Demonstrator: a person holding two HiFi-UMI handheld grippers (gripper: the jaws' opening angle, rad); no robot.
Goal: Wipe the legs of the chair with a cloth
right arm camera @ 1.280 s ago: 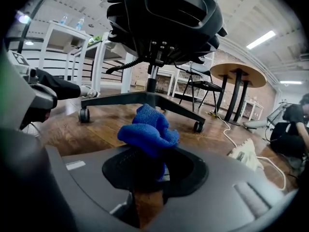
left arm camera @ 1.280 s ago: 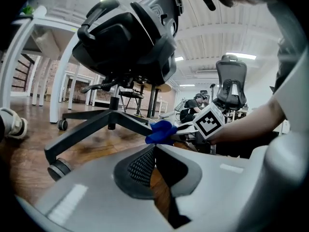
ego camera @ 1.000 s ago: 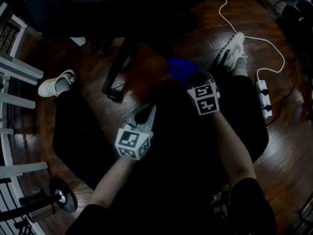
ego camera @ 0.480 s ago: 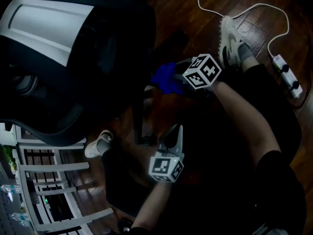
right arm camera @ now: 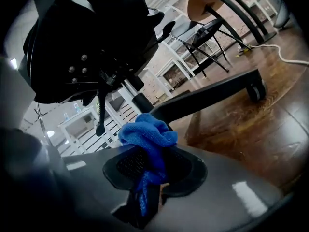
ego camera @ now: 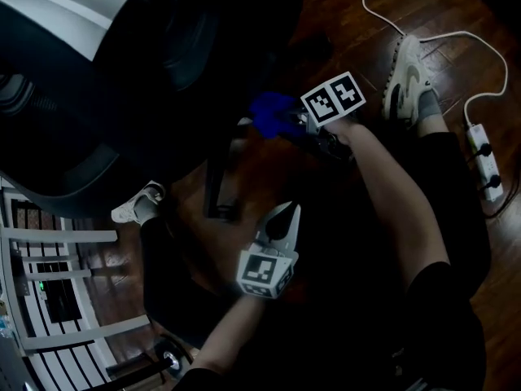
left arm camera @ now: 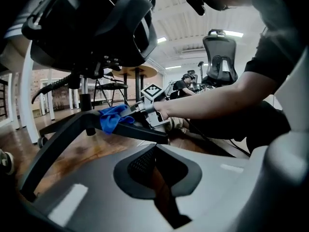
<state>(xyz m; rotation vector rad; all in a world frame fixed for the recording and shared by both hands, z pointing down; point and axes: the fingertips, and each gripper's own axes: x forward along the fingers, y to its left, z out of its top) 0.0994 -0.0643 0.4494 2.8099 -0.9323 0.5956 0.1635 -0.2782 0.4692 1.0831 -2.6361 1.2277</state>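
R gripper, pinching blue cloth, has swung left onto chair leg, so wiping likely under way; L gripper pressed together, empty, near side.

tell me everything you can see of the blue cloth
The blue cloth looks like soft microfibre, crumpled into a bunch. The right gripper is shut on its lower part, the bunch bulging past the tips. It seems to rest on a black chair leg near the central column.
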